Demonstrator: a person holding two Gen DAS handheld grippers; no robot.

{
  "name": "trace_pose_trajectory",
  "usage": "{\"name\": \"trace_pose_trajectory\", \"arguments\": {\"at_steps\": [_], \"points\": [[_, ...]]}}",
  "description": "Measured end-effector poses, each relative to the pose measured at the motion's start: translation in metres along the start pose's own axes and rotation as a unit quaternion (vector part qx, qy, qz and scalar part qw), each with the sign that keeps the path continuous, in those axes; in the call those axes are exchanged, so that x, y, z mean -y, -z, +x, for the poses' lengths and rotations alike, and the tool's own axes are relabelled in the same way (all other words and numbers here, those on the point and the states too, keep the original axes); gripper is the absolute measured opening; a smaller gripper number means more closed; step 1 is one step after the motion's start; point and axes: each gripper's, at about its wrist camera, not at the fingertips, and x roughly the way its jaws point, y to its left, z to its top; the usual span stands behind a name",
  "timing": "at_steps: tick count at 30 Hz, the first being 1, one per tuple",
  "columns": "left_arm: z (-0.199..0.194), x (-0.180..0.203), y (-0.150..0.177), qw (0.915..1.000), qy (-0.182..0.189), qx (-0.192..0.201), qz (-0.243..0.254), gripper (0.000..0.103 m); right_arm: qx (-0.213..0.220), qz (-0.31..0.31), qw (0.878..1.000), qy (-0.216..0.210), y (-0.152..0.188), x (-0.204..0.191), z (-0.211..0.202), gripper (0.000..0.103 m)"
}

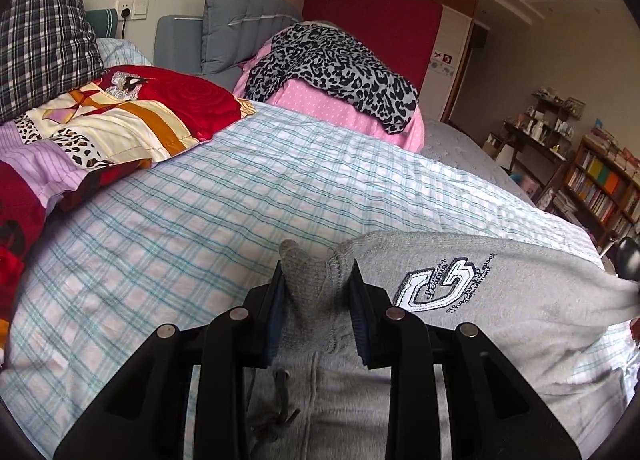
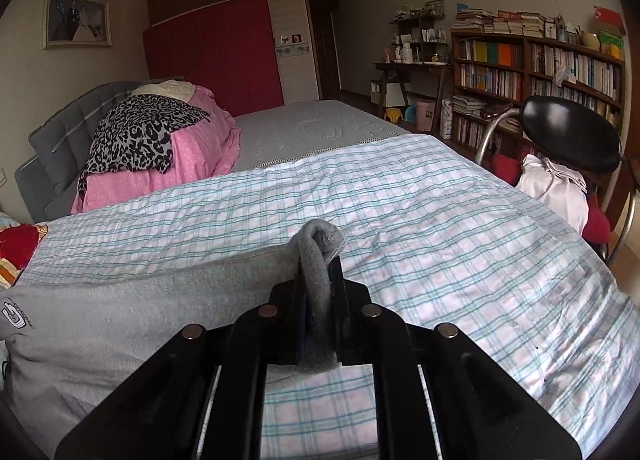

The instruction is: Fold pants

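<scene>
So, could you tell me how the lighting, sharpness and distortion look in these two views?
Left wrist view: soft daylight, no glare; strong fisheye bending of the bed; the logo on the grey pants reads sharp, with dark vignetted corners. Right wrist view: dimmer and flatter; the bookshelf curves, and the pinched cuff between the jaws of the right gripper looks slightly soft.
</scene>
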Motion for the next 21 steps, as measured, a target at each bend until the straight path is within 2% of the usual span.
{"name": "trace_pose_trajectory", "arguments": {"at_steps": [10, 14, 21], "points": [[-0.095, -0.008, 0.038, 0.9984, 0.038, 0.040, 0.009, 0.029, 0.030, 0.046, 0.998, -0.010, 0.066, 0.039, -0.077, 0.010], [-0.113, -0.018, 0.055, 0.9981, 0.049, 0.037, 0.002, 0.029, 0.048, 0.047, 0.998, -0.010, 0.094, 0.044, -0.113, 0.010], [-0.134, -0.039, 0.090, 0.9979, 0.060, 0.023, -0.012, 0.029, 0.060, 0.086, 0.994, -0.016, 0.147, 0.062, -0.160, 0.010]]}}
